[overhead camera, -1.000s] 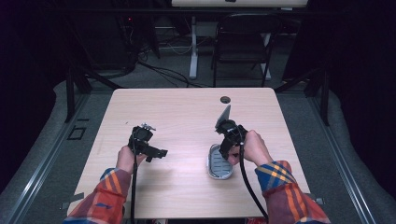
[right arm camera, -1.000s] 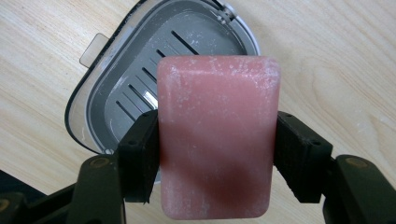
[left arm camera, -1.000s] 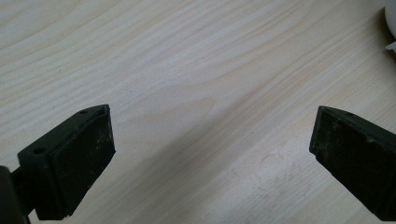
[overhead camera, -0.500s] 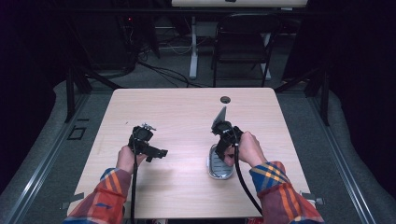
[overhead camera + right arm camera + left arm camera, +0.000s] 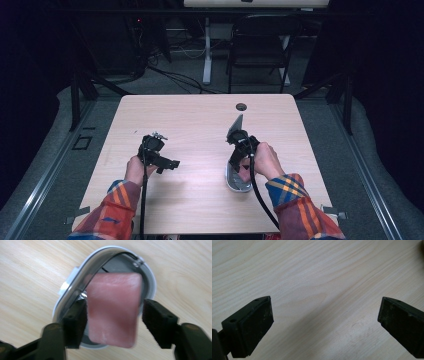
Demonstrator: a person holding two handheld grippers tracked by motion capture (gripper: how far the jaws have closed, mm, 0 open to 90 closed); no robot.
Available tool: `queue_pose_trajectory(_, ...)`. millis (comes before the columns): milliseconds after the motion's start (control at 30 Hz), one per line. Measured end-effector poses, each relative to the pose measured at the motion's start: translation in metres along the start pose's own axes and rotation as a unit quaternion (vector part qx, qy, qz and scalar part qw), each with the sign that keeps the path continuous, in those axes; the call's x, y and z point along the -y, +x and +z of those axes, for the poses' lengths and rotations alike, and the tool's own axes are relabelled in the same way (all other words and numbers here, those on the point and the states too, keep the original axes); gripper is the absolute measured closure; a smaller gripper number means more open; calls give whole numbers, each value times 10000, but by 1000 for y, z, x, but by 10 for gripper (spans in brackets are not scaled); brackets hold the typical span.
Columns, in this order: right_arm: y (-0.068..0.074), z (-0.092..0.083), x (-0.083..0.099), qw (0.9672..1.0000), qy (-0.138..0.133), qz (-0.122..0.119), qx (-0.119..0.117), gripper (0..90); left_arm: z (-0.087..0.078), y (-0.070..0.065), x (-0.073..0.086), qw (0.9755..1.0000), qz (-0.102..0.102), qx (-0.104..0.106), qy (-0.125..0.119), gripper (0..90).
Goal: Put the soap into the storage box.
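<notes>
So the right gripper (image 5: 113, 312) has a pink bar of soap (image 5: 113, 308) sitting between its jaws, right over a small grey and white oval case (image 5: 147, 277) that lies on the wooden table (image 5: 200, 120). In the right gripper view the left pad is against the soap's side, but there's a thin sliver of a gap at the right pad, so the grip looks narrow and snug around the bar rather than obviously squeezing it hard. The soap is blurry and its lower edge hangs out past the case rim, so I can't tell if it's touching the case floor or just held above it. A clear curved lid (image 5: 82, 280) stands up on the left side of the case, and the soap hides most of what's inside.

From the high view the right gripper (image 5: 239, 150) and the hand block nearly everything; you just get a bit of the case (image 5: 235, 182) poking out near the wrist, at the right half of the table, on the person's side.

The left gripper (image 5: 159, 156) is off at the left half, well apart from the case. Its jaws are spread wide with bare table (image 5: 322, 290) between them. Both plaid sleeves are cut off at the bottom edge. A small dark round thing (image 5: 241, 106) sits near the far edge, too small to make out.
</notes>
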State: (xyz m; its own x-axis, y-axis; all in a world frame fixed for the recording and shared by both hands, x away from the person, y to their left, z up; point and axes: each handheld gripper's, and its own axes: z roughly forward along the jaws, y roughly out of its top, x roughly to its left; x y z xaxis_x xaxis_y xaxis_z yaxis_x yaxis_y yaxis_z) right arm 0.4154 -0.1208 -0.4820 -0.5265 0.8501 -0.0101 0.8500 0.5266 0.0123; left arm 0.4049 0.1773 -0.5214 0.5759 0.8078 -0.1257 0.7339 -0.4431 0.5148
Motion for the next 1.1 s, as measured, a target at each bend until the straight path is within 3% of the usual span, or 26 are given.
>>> queue_pose_trajectory(67,0,-1,2,9999,-96,93,-55,378,0,0,0,10000,3,4,3,0)
queue_pose_trajectory(200,-3,-4,4,9998,81,-14,-156,409,0,0,0,10000,-2,20,15,0)
queue_pose_trajectory(267,-2,-2,7,9995,-85,131,-287,420,0,0,0,10000,-2,23,13,0)
queue_pose_trajectory(433,-3,-5,10,9995,-22,22,-328,429,0,0,0,10000,0,13,4,0)
queue_pose_trajectory(533,-1,-6,13,9989,-90,42,-451,428,0,0,0,10000,0,17,5,0)
queue_pose_trajectory(600,-1,-7,15,9982,-144,-92,-583,402,0,0,0,10000,15,37,17,0)
queue_pose_trajectory(700,0,-5,18,9974,-81,-105,-710,402,0,0,0,10000,22,31,9,0)
queue_pose_trajectory(833,0,-3,19,9972,-131,-129,-725,402,0,0,0,10000,19,41,13,0)
queue_pose_trajectory(933,0,-3,21,9968,-362,43,-717,402,0,0,0,10000,0,28,-2,0)
queue_pose_trajectory(967,-4,-7,20,9977,-187,-185,-632,402,0,0,0,10000,1,30,-4,0)
queue_pose_trajectory(1000,-5,-8,24,9970,-424,-68,-642,396,0,0,0,10000,2,53,8,0)
queue_pose_trajectory(1100,-9,-12,27,9968,-595,-91,-517,378,0,0,0,10000,20,59,5,0)
